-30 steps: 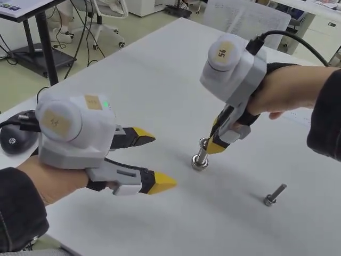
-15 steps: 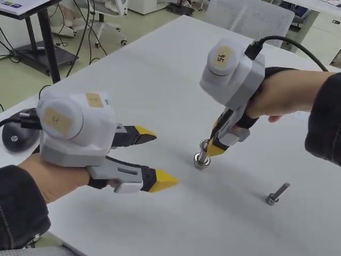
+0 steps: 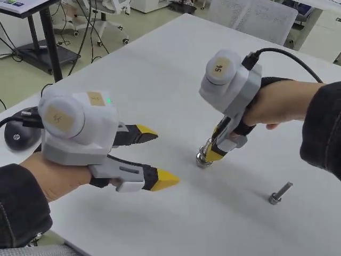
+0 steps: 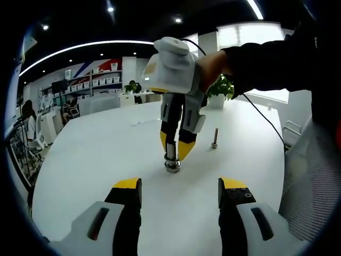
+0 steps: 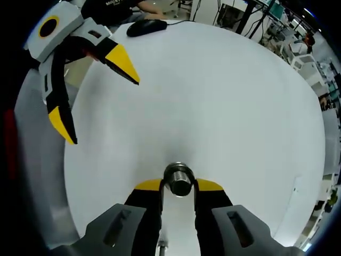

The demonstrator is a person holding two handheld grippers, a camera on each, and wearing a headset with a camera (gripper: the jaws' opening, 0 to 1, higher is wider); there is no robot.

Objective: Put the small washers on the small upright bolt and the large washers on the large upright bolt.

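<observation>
holding my left gripper [image 3: 162, 156] spread wide and empty at the near left. my right gripper [image 3: 211, 155] points down, its jaws flanking the large upright bolt [image 5: 179, 181]; i cannot tell if they clamp it. the small upright bolt [image 3: 279, 193] stands further right, well apart.

The white worktop [image 3: 160, 69] runs from 6 o'clock away toward 12 in the head view. Near its middle the large upright bolt [image 4: 171, 154] stands on end. A wider bright stack [image 4: 172, 167] sits at its foot, and I cannot tell whether that is the bolt's head or washers. At about 4 o'clock from it, well apart, the small upright bolt [image 3: 279, 193] stands head-down on bare surface. By the 9 o'clock edge lies a black mouse [image 3: 16, 140].
</observation>
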